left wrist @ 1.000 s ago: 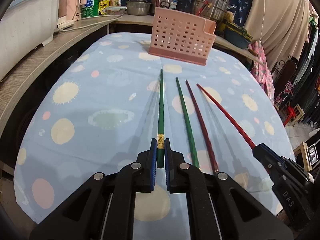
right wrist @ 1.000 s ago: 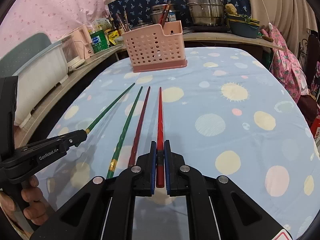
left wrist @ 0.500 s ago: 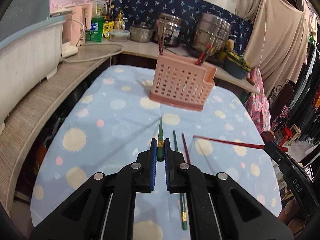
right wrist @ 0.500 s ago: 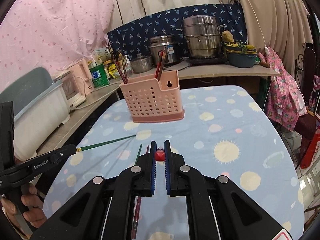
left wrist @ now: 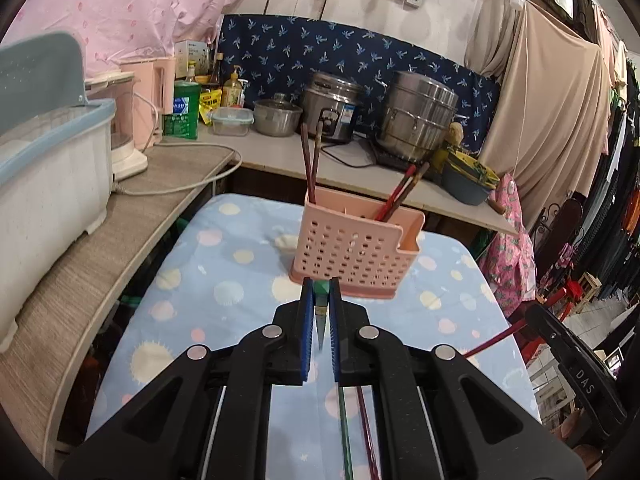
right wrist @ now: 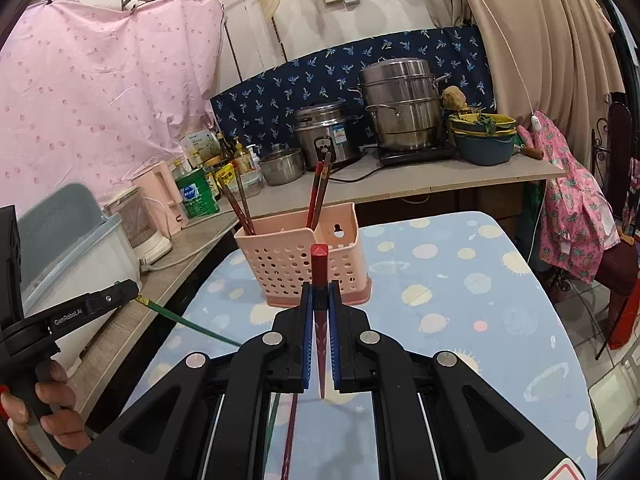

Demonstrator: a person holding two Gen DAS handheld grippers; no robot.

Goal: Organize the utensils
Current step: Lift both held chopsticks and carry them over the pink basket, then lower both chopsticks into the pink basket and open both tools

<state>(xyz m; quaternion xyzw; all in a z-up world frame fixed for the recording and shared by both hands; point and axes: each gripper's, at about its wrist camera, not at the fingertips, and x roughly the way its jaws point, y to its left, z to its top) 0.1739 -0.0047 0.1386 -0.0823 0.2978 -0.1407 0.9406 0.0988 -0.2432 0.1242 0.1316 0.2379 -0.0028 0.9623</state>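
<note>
My left gripper [left wrist: 320,292] is shut on a green chopstick [left wrist: 320,312], held upright above the table. My right gripper [right wrist: 319,292] is shut on a red chopstick [right wrist: 319,276], also upright. A pink perforated utensil basket [left wrist: 352,252] stands on the table ahead, with several chopsticks in it; it also shows in the right wrist view [right wrist: 296,256]. A second green chopstick [left wrist: 344,432] and a dark red chopstick [left wrist: 366,432] lie on the dotted blue tablecloth [left wrist: 224,292] below the left gripper. The left gripper [right wrist: 128,290] shows at the right view's left with its green chopstick [right wrist: 188,322].
A counter [left wrist: 168,184] wraps the table's left and far sides, with a white-blue bin [left wrist: 48,184], a pink kettle [left wrist: 156,92], steel pots [left wrist: 420,112] and bottles. Clothes hang at the right [left wrist: 516,256].
Both grippers lifted their chopsticks off the table and tilted them upright. The basket now stands closer ahead. Two chopsticks stay on the cloth.
</note>
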